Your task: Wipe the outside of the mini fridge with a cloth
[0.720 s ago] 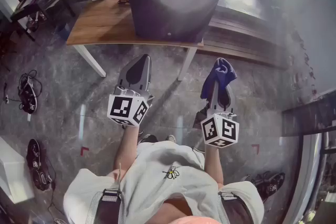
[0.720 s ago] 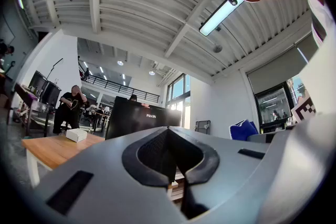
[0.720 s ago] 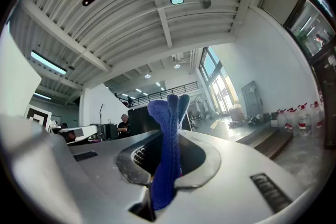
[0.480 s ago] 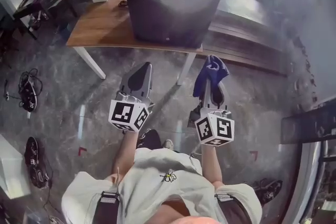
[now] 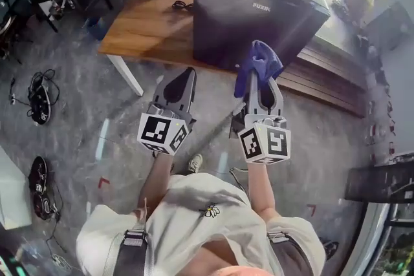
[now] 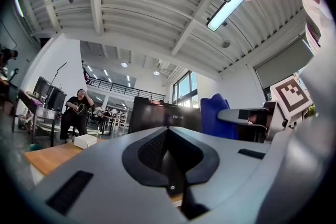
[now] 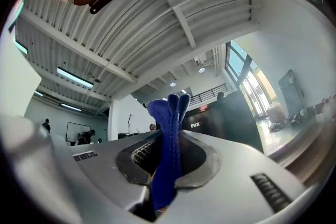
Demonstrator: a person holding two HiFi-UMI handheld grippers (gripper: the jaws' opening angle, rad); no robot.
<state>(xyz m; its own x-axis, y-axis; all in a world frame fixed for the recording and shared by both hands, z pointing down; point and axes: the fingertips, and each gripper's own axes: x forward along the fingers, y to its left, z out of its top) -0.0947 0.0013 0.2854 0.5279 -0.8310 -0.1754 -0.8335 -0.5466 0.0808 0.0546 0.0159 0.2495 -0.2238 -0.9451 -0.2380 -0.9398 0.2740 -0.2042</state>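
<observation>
The right gripper (image 5: 262, 77) is clamped on a bunched blue cloth (image 5: 258, 61) that stands proud of the jaw tips, probably so that fabric rather than jaw meets the black mini fridge (image 5: 259, 10), just ahead on the wooden table (image 5: 145, 29). Beside it, the left gripper (image 5: 183, 82) has its jaws together on nothing, apparently leaving the wiping to the right.

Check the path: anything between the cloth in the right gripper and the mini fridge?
Nothing visible. The right gripper has its jaws shut on the cloth and points at the front of the mini fridge. In the right gripper view only open air shows between cloth and fridge front.
</observation>
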